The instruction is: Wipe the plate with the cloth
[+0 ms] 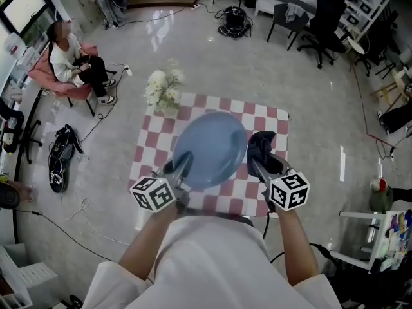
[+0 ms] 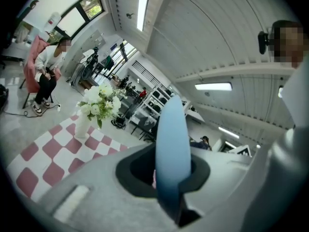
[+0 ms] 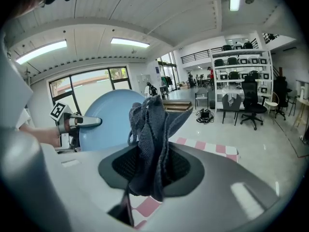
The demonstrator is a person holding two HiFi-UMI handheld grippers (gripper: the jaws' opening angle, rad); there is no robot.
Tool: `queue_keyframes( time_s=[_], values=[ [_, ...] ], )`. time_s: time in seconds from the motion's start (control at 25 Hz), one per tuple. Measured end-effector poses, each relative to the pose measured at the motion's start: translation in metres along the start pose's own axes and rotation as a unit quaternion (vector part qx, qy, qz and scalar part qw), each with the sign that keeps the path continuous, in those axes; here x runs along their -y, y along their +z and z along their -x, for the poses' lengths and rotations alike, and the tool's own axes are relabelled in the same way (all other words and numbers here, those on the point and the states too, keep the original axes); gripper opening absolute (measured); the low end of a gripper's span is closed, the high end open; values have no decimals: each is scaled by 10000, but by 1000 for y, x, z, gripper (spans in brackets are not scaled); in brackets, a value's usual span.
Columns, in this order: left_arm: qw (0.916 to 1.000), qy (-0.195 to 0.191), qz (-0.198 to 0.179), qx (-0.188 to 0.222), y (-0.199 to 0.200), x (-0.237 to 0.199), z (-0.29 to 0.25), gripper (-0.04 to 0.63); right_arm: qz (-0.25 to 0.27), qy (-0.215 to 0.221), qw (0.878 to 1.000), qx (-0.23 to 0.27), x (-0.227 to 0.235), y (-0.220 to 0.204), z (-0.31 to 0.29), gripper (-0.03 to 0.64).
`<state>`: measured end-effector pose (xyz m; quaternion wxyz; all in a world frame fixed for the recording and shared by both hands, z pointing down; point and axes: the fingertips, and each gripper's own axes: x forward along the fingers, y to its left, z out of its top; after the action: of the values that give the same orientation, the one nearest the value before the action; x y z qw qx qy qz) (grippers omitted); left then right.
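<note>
Gripping the near left rim of the light blue plate (image 1: pixel 209 148), the left hand-held gripper (image 1: pixel 182 169) is holding it up over the middle of the red-and-white checked table (image 1: pixel 275 126), and its jaws are clamping the rim so firmly that the plate is showing edge-on between them in the left gripper view. The plate's hollow face is turning up toward the head camera, and in the right gripper view it is standing as a nearly upright disc. The right hand-held gripper (image 1: pixel 257 163) is pinching a bunched dark blue cloth (image 1: pixel 261 143), whose folds are sticking out past the jaws. The cloth is hanging just beside the plate's right rim; whether it is touching the plate cannot be told. A white vase of pale flowers (image 1: pixel 162 90) is standing at the table's far left corner, well apart from both hand-held grippers. Beyond the table, on the grey floor, a person (image 1: pixel 74 63) is sitting on a pink chair at the far left, a black bag (image 1: pixel 59 156) is lying nearer, and black office chairs (image 1: pixel 325 18) are standing at the far right.
</note>
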<state>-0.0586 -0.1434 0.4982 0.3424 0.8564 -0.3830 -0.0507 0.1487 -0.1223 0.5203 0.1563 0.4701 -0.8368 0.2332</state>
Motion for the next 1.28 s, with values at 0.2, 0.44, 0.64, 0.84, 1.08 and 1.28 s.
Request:
queue_keyframes(
  time_s=[0.2, 0.44, 0.64, 0.84, 1.08, 1.28],
  values=[
    [9992, -158, -353, -127, -3, 13, -5, 43, -271, 67, 9995, 133, 9, 8, 5, 127],
    [9954, -344, -852, -288, -4, 26, -11, 44, -422, 197, 9986, 258, 19, 24, 13, 127],
    [9878, -556, -1400, -399, -5, 37, -14, 43, -504, 394, 9970, 429, 31, 52, 29, 127],
    [9729, -806, -2088, -578, -7, 51, -16, 44, -423, 706, 9959, 374, 37, 73, 37, 127],
    [9497, -1092, -2847, -714, -12, 66, -16, 44, -163, 1324, 9910, -118, 27, 74, 36, 127],
    [9224, -1360, -3506, -877, -16, 78, -15, 43, 47, 1766, 9819, -683, 19, 70, 38, 127]
  ],
)
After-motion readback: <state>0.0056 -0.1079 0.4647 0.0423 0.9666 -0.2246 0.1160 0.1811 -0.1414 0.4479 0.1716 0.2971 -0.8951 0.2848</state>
